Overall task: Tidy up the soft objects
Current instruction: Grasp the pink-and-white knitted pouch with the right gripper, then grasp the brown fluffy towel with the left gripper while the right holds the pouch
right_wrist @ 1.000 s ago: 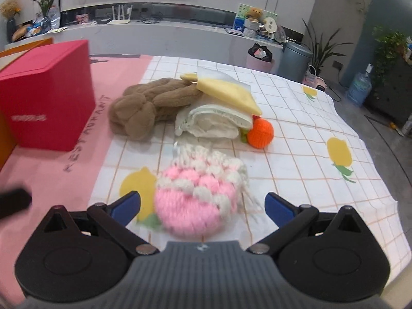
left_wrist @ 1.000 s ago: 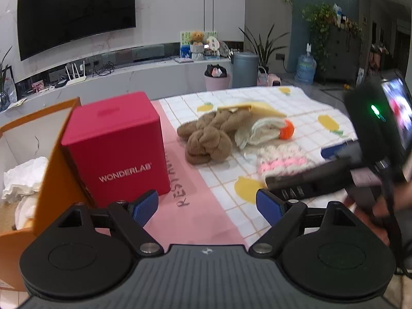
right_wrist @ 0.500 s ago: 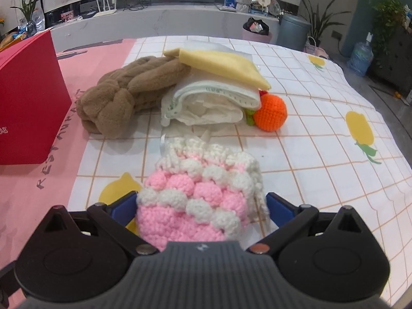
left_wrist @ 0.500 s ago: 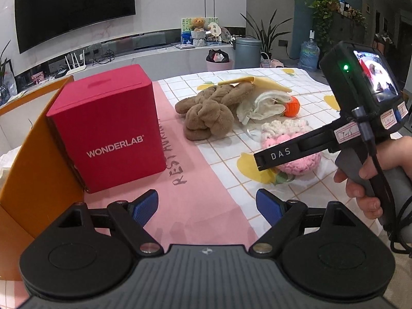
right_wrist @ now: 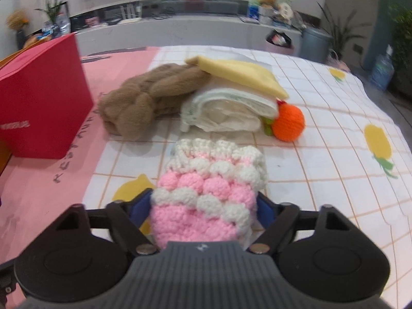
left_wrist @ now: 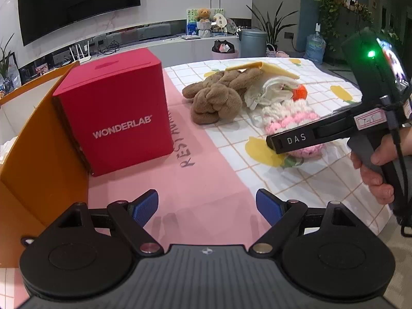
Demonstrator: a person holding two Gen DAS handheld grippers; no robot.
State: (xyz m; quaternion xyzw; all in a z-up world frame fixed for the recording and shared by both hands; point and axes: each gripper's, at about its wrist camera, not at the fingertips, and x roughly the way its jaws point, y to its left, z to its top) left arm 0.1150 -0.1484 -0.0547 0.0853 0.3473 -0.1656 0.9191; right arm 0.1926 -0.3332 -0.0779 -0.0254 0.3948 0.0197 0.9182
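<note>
A pink-and-white crocheted pouch [right_wrist: 208,190] lies nearest on the tabletop. Beyond it a brown braided plush [right_wrist: 144,97], folded white cloth [right_wrist: 226,113] under yellow cloth [right_wrist: 239,74], and an orange knitted ball [right_wrist: 288,123] huddle together.

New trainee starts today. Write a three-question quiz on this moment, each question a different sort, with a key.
1. True or false: the right gripper has its jaws closed on the pink pouch.
2. Multiple choice: what lies on top of the white cloth? A. orange ball B. yellow cloth C. red box
3. Fill in: the left gripper is ____ and holds nothing.

Key
1. True: the blue pads press both sides of the pouch.
2. B: the yellow cloth covers it; the orange ball sits beside it, and the red box stands apart on the pink mat.
3. open
</note>
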